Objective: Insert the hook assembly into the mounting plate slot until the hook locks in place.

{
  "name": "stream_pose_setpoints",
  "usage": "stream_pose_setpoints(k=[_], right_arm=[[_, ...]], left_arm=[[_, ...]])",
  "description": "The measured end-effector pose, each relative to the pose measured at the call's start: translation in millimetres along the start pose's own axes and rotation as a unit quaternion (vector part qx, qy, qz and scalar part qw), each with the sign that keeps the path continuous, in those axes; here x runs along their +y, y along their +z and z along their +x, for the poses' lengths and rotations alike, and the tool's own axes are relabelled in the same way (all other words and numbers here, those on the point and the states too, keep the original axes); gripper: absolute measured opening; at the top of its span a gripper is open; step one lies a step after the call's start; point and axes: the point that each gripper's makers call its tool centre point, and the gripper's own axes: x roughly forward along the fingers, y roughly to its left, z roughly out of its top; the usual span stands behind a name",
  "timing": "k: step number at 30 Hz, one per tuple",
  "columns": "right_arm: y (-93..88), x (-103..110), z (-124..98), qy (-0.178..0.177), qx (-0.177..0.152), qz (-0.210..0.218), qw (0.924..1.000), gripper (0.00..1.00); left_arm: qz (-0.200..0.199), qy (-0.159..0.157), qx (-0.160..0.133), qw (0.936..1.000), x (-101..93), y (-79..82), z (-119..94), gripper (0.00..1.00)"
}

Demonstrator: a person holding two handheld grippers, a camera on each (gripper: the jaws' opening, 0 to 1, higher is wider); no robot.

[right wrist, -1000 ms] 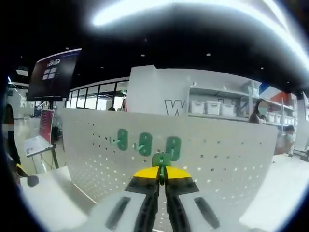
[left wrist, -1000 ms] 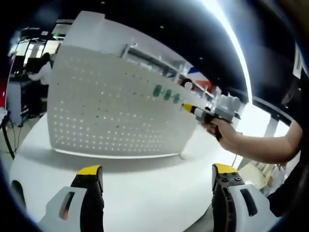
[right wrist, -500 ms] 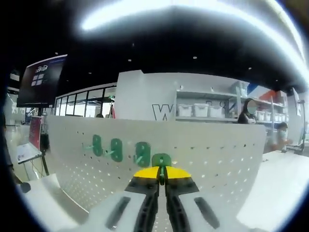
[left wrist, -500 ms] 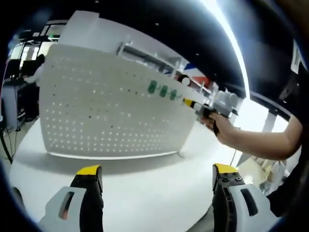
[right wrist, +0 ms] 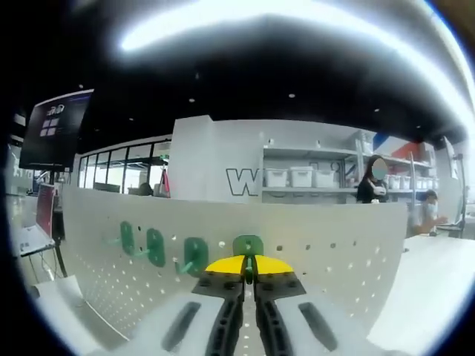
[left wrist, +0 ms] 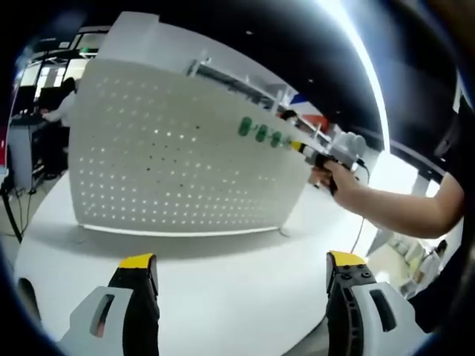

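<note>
Gripping: right gripper (right wrist: 249,276) clenched on a green hook assembly (right wrist: 248,245), yellow tips pressed together with the green plate poking out just above them.
Hook assembly position: right at the tips of the right gripper, held against the upper part of the white mounting plate (right wrist: 334,252); whether it sits in a slot, cannot tell.
Mounted hooks: three more green hooks (right wrist: 155,247) in a row on the mounting plate, off to the left of the right gripper tips, the nearest just beside the held one.
Left gripper: left gripper (left wrist: 241,271) released, yellow-tipped jaws wide apart, nothing between them, hovering over the white worktop (left wrist: 223,289).
Mounting plate from left gripper: perforated board stands upright on the worktop, ahead of the left gripper and well apart from it.
Other gripper in left gripper view: right gripper comes in from the right, carried by the person's hand (left wrist: 338,178), its tip at the green hooks high on the board.
Background: shelf with bins behind the board.
</note>
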Motion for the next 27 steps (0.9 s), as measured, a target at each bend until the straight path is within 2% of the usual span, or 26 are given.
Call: stream_pose_setpoints(k=[11,17,27], right_arm=[[-0.5,0,3,-0.002,-0.003,-0.003,1.0,0.0],[-8.8,-3,4,-0.004,0.002,0.003,1.0,0.0],[-11.5,-2,7,-0.01,0.001,-0.001,1.0,0.0]], left_arm=[[-0.003,0.0,0.0,1.0,1.7,-0.1,2,0.94],[0.0,0.002,0.0,1.0,2.9,1.8,2,0.94],[0.001,0.003,0.005,1.0,2.6,-1.7,2,0.94]])
